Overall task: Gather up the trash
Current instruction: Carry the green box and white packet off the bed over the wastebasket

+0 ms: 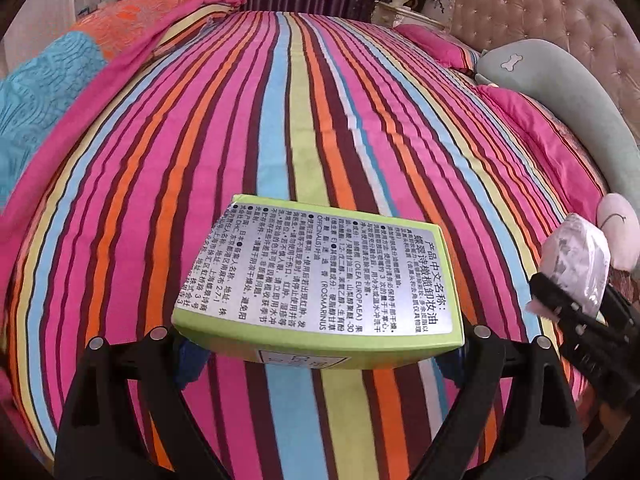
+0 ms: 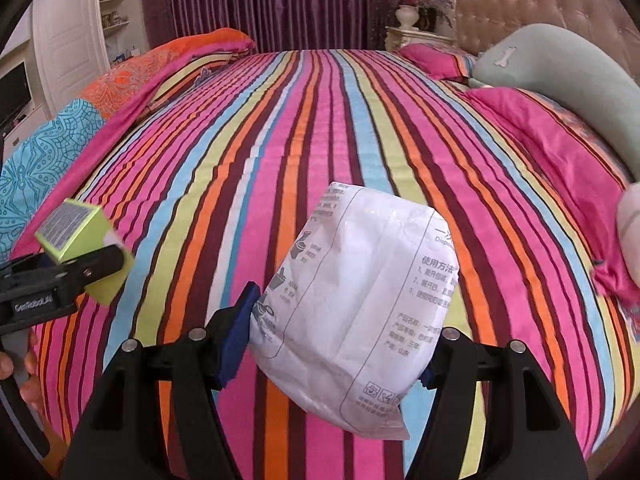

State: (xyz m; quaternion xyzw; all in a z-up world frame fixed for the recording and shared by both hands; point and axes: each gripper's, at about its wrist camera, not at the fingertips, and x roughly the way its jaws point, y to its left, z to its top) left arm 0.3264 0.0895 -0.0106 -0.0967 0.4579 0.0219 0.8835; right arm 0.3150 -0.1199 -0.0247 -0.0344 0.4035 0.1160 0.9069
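My left gripper (image 1: 320, 344) is shut on a lime-green carton (image 1: 320, 284) with a silver printed label, held above the striped bed. The carton also shows at the left of the right wrist view (image 2: 80, 240). My right gripper (image 2: 332, 352) is shut on a white plastic packet (image 2: 356, 296) with grey printing, held above the bed. That packet shows at the right edge of the left wrist view (image 1: 576, 260), in the black right gripper (image 1: 576, 304).
The striped bedspread (image 1: 304, 120) fills both views. A folded orange and blue quilt (image 2: 80, 112) lies at the left. Pink pillows (image 2: 532, 120), a grey-green bolster (image 2: 560, 64) and a tufted headboard (image 2: 540, 4) are at the right. A purple curtain (image 2: 272, 0) hangs behind.
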